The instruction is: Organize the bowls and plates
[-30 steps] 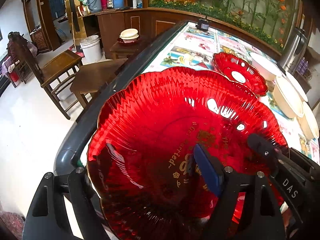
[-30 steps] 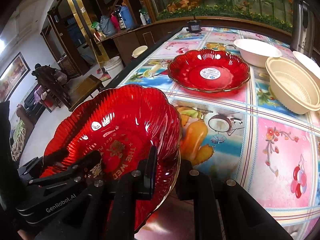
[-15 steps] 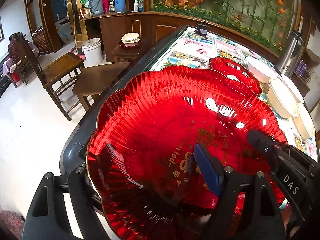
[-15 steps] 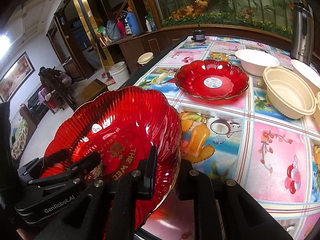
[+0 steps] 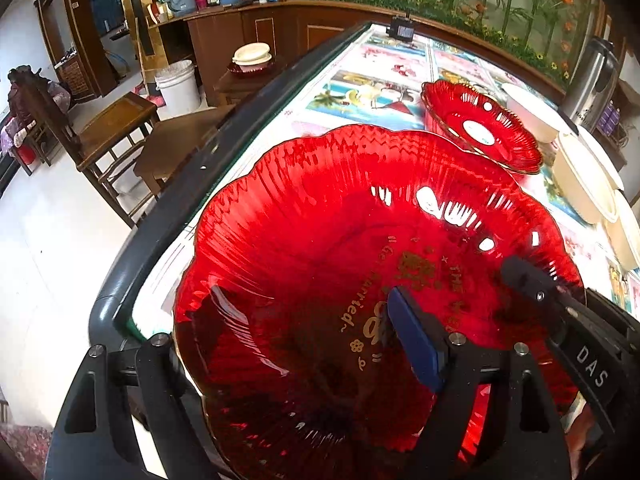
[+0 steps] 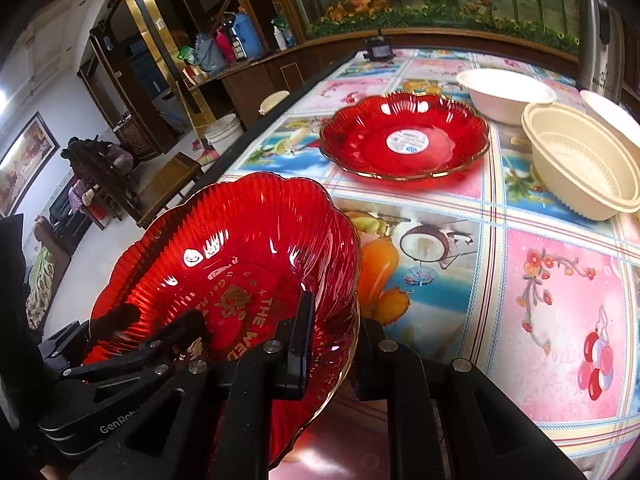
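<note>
So both tongs have hold of the same red fluted plate [image 5: 320, 264] right now, one on each side of its rim. The left tongs [image 5: 280, 360] sit wide apart, blue-padded finger [image 5: 414, 346] inside the dish and the other finger under the rim on the outside, so it looks pinched on the plate's near edge, though the plate hides the real contact. The right tongs [image 6: 332, 344] are closed down narrow on the opposite rim, one finger inside the dish and one just outside it. The plate is lifted and tilted, hanging over the near corner of the desk [image 6: 520, 280] with its colourful fruit-and-flower cloth (gold lettering in the middle of the plate, something like "THE WED..."). Further back on the desk lies a second red plate [image 6: 404, 140] with a white sticker in its centre, flat on the cloth and well apart from the held one. Just right of that is a cream ribbed bowl [image 6: 580, 168], and behind it a white bowl [image 6: 504, 94], with another white one partly cut off at the edge. A steel kettle [image 6: 600, 40] stands at the far right corner.
</note>
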Motion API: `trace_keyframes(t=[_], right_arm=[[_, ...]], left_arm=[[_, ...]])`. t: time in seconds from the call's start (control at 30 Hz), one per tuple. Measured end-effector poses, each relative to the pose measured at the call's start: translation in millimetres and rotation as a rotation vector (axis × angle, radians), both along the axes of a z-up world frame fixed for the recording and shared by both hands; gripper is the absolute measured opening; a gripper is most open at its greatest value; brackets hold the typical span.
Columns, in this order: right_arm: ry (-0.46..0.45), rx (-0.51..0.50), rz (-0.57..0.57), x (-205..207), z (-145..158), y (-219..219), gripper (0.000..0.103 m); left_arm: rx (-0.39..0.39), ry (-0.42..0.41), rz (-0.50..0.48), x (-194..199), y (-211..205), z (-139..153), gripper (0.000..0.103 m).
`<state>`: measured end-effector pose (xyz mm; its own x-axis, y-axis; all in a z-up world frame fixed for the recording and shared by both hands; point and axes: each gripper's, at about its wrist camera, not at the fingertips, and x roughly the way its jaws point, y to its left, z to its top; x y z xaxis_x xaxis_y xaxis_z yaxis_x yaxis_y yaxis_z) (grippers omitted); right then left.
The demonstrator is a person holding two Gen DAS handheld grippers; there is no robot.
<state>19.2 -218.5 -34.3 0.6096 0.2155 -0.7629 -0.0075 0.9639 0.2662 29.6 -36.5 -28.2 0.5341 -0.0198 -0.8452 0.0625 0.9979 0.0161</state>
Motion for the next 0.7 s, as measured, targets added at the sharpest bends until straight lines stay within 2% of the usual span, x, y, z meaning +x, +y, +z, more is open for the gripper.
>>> trace_keyframes(t=[0.13, 0.2, 0.3, 0.57, 0.7], right_arm=[[0.022, -0.010, 0.018, 5, -4, 1, 0.024], [-0.006, -0.029, 0.026, 2, 0, 2, 0.038], [-0.062, -0.040, 0.018, -5, 9, -3, 0.053], [-0.124, -0.003, -0.048, -24, 21, -31, 0.056], [-0.139, 0.027, -0.094, -34, 22, -49, 0.059]], left_arm=[[0.019, -0.008, -0.005, -1, -1, 0, 0.082], [0.018, -0.016, -0.009, -4, 1, 2, 0.082], [0.009, -0.052, 0.001, -12, 7, 12, 0.082], [0.001, -0.150, -0.003, -34, 10, 43, 0.082], [0.002, -0.165, -0.026, -43, 1, 49, 0.082]])
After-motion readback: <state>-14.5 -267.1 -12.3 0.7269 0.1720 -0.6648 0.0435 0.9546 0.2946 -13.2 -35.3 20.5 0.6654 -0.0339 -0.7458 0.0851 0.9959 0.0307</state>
